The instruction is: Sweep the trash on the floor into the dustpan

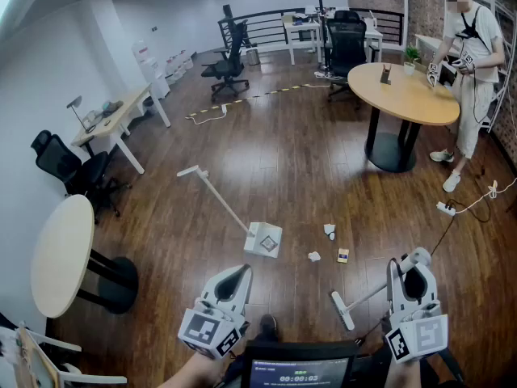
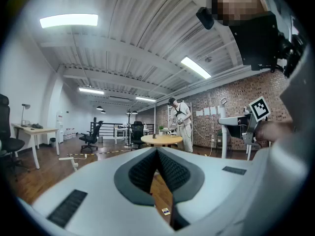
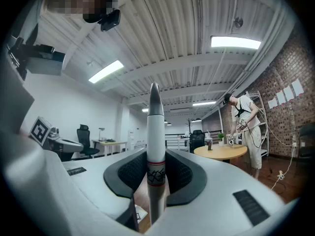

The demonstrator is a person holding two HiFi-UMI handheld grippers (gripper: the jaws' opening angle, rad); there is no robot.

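A white dustpan (image 1: 265, 239) lies on the wooden floor, its long handle (image 1: 218, 194) stretching up-left. To its right lie three bits of trash: a crumpled paper (image 1: 314, 256), a white scrap (image 1: 329, 230) and a small card (image 1: 343, 255). The same card (image 2: 166, 211) shows below the jaws in the left gripper view. The broom head (image 1: 342, 309) rests on the floor below the trash. My right gripper (image 1: 414, 280) is shut on the broom handle (image 3: 155, 146), which stands upright between its jaws. My left gripper (image 1: 235, 281) hovers below the dustpan, shut and empty.
A round wooden table (image 1: 404, 95) stands at the back right with a person (image 1: 472, 47) beside it. A power strip and cable (image 1: 446, 208) lie at the right. A pale round table (image 1: 60, 253), office chairs (image 1: 69, 168) and a desk (image 1: 113, 120) line the left.
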